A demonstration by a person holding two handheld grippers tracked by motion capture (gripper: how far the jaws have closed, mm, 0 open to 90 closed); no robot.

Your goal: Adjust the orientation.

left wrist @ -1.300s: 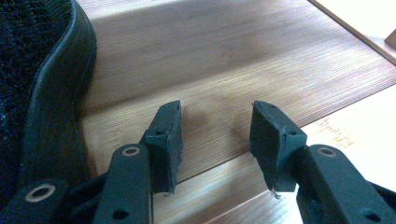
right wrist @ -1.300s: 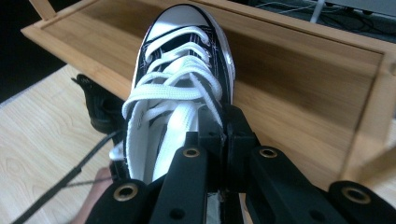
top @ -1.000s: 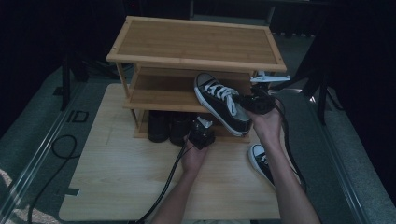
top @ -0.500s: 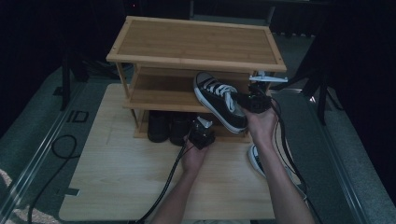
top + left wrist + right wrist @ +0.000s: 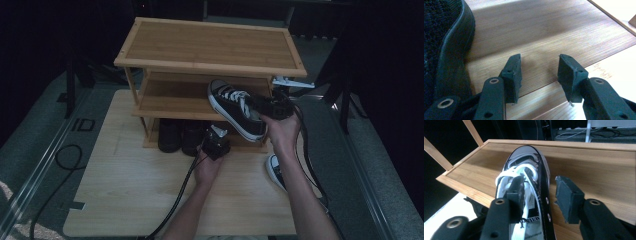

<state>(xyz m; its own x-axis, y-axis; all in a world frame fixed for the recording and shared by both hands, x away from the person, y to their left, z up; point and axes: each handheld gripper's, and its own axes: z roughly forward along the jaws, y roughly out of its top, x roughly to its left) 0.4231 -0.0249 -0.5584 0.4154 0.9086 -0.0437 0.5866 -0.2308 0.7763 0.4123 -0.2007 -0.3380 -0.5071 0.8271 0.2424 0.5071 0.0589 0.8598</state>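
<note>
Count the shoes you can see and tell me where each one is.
4. One sneaker lies tilted on the middle shelf by the right gripper; its mate is on the board by the right forearm; two dark shoes are on the bottom level. Others may be hidden.

Sneaker (image 5: 235, 107) on rack's middle shelf (image 5: 165, 102)

Dim room, lit from overhead

The high view is murky, its surroundings lost in black. Glare is thrown on the sneaker (image 5: 529, 167); the nearest tongs (image 5: 539, 75) are rendered slightly soft, shadows cast beneath them.
</note>
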